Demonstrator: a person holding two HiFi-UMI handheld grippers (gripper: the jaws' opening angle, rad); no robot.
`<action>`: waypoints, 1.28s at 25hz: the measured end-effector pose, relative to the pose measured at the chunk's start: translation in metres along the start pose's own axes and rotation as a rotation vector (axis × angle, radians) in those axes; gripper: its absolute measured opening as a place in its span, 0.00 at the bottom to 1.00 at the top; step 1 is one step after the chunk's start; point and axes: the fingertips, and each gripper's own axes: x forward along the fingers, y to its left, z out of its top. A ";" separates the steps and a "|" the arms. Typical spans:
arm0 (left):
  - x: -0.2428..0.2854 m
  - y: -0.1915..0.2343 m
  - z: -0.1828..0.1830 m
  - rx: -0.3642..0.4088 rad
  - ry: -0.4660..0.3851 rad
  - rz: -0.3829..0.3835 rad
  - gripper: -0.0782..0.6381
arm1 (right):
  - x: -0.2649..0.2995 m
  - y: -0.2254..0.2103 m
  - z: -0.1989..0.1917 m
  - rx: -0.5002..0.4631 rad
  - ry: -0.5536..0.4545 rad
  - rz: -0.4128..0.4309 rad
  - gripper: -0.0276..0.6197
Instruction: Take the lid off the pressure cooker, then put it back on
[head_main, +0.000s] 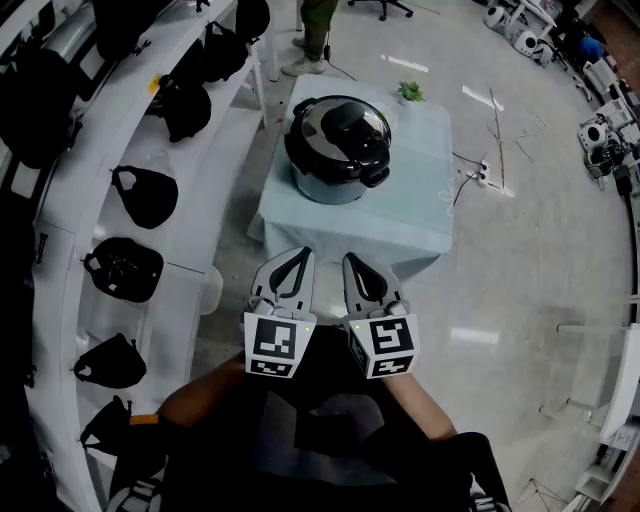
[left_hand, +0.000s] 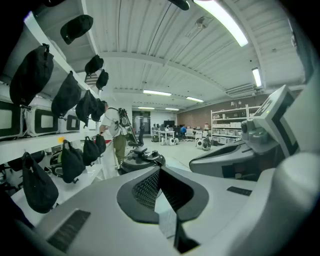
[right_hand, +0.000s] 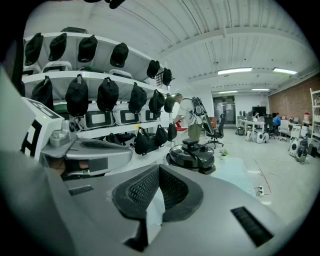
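Observation:
The black and silver pressure cooker (head_main: 338, 150) stands on a small table under a pale teal cloth (head_main: 400, 215), its lid (head_main: 341, 127) seated on top. Both grippers hover side by side, short of the table's near edge and apart from the cooker. My left gripper (head_main: 304, 254) is shut with nothing between its jaws. My right gripper (head_main: 350, 260) is shut and empty as well. In the left gripper view the cooker (left_hand: 142, 159) shows just beyond the closed tips of the left gripper (left_hand: 159, 169). In the right gripper view the cooker (right_hand: 192, 155) lies ahead and slightly right of the right gripper (right_hand: 159, 167).
White shelving (head_main: 150, 140) hung with several black bags runs along the left. A small potted plant (head_main: 409, 92) sits at the table's far corner. A person (head_main: 318, 35) stands beyond the table. Cables and a power strip (head_main: 484, 172) lie on the floor at the right.

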 end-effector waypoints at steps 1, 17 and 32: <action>0.000 0.000 0.000 0.001 0.000 0.000 0.12 | 0.000 0.000 0.000 0.000 0.000 0.000 0.07; 0.000 -0.003 0.003 -0.009 -0.007 0.001 0.12 | -0.001 -0.006 0.001 0.012 0.008 -0.005 0.07; 0.042 0.006 0.027 -0.077 -0.008 0.158 0.12 | 0.028 -0.061 0.030 -0.051 0.006 0.115 0.07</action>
